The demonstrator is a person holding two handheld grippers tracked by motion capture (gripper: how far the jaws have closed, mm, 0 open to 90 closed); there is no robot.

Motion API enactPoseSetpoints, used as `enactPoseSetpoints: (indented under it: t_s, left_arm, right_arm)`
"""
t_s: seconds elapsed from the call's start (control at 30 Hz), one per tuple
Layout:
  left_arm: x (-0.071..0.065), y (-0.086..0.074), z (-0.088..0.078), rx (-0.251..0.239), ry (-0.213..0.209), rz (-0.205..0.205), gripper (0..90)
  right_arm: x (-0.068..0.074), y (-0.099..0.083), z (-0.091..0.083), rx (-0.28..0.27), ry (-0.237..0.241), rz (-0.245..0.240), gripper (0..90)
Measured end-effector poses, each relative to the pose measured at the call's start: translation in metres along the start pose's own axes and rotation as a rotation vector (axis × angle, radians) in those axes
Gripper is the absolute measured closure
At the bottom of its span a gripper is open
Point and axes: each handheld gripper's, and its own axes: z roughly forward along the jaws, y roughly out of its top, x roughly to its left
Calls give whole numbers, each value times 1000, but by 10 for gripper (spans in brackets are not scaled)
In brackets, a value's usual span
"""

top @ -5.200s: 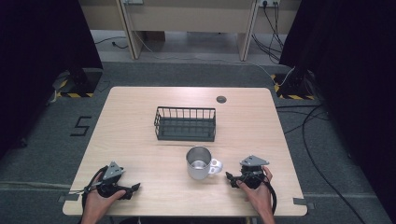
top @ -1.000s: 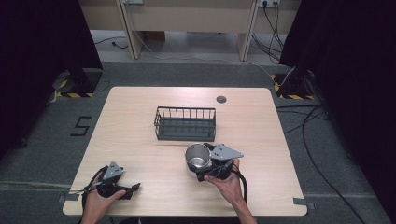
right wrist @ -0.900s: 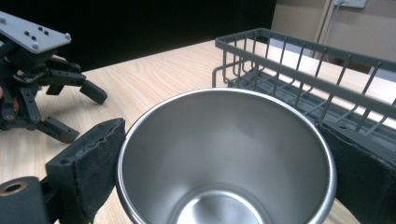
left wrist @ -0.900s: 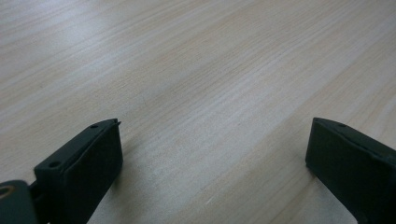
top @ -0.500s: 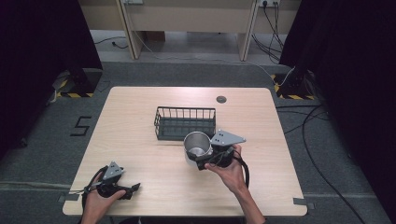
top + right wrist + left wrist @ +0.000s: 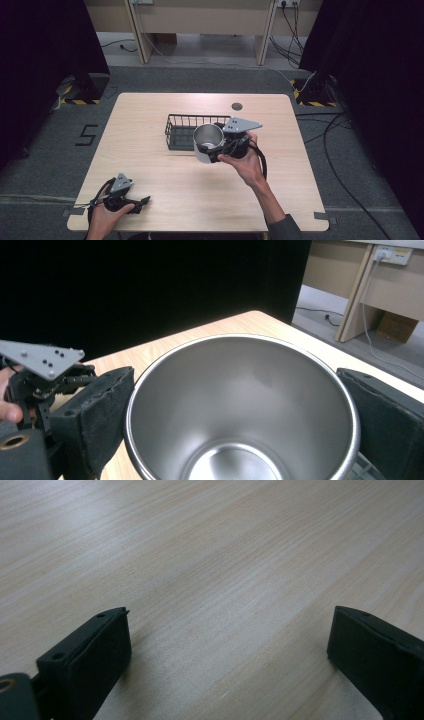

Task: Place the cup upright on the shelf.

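The pale wood-grain tabletop (image 6: pixel 150 130) carries a small dark round spot (image 6: pixel 236 106) near its far edge, perhaps a cable hole, though it is too small to tell. On the grey floor (image 6: pixel 45 150) to its left a "5" (image 6: pixel 87 135) is marked, with black-and-yellow striped tape (image 6: pixel 75 101) farther back on that side and again at the far right (image 6: pixel 310 102). Cables (image 6: pixel 345 150) trail over the floor on the right, and light wooden desk legs (image 6: pixel 140 30) stand beyond, against dark curtains (image 6: pixel 40 45).

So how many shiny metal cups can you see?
1. The metal cup is held off the table in the right gripper, just in front of the wire basket. Nothing seems hidden.
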Motion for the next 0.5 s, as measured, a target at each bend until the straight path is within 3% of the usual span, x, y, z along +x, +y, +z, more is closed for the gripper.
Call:
enactPoseSetpoints:
  t_s: [0.5]
  left_arm:
    - [0,0,0,2,-1,-2,31]
  right_arm:
    - [-21,33,22,20,12,-13,61]
